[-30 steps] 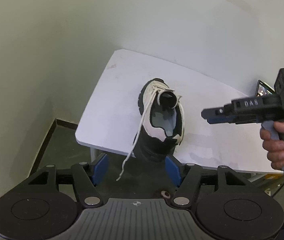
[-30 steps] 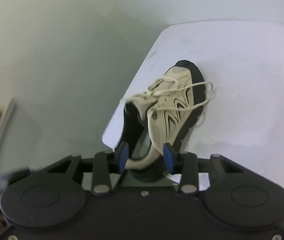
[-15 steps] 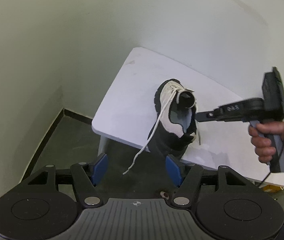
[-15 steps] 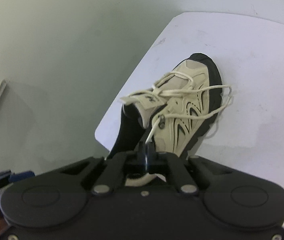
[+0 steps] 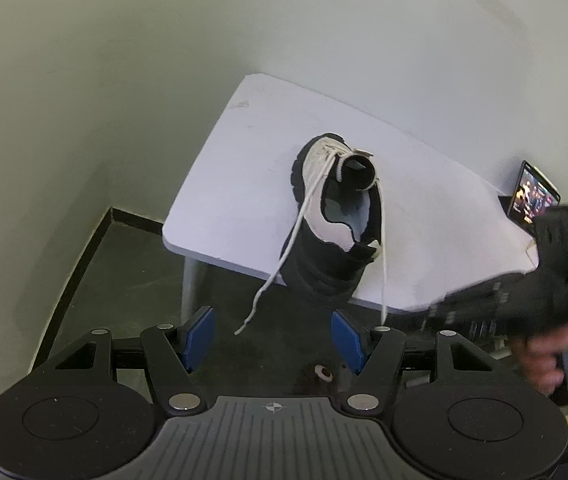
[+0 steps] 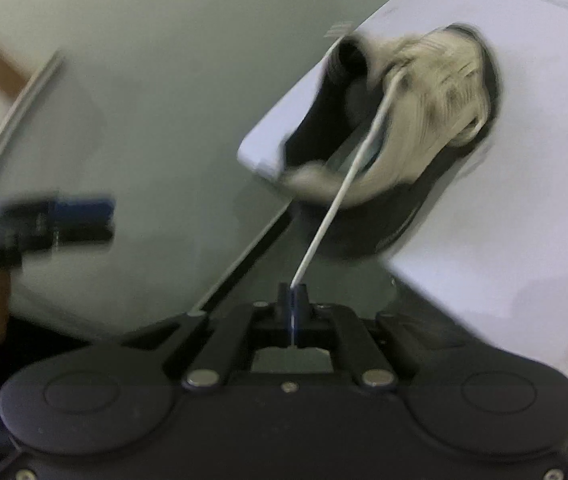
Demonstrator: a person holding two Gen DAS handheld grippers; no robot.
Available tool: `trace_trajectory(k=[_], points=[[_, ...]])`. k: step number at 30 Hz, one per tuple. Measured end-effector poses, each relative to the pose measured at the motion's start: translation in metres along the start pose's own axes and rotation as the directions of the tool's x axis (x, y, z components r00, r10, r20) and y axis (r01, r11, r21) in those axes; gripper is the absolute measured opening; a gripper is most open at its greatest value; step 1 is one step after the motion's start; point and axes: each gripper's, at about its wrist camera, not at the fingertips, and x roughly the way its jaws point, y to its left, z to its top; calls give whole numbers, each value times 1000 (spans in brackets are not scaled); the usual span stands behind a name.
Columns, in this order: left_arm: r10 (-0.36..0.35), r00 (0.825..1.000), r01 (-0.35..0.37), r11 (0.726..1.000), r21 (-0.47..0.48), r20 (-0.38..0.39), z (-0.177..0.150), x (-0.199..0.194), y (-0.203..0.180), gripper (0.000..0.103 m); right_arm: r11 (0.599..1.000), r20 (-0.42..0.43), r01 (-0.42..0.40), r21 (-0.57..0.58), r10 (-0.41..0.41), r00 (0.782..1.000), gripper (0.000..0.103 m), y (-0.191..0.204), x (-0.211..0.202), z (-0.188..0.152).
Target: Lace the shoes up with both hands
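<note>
Hanging wide and empty, left gripper [image 5: 273, 338] fingers near limp cream lace end [image 5: 261, 292] dangling off white table [image 5: 243, 184], beige-and-black shoe [image 5: 334, 220] overhanging. Pinching soft taut lace [image 6: 340, 196], right gripper [image 6: 292, 300] fingers closed; best gripped near tip.

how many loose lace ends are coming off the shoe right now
2. One lace end hangs free off the table edge, left of the shoe. The other lace is pulled taut, clamped in the right gripper.
</note>
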Motion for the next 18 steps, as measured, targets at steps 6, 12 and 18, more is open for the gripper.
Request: trace_trajectory(k=[6, 12, 18], points=[[4, 1000, -4, 1000, 5, 7, 0, -3, -1, 58, 972, -101, -12, -234, -12, 995, 0, 44, 23, -21], [30, 999, -30, 999, -19, 10, -8, -10, 5, 58, 930, -213, -116, -349, 42, 976, 0, 75, 45, -39], [49, 999, -49, 996, -70, -3, -21, -16, 13, 58, 912, -303, -169, -373, 53, 951, 0, 84, 54, -49]])
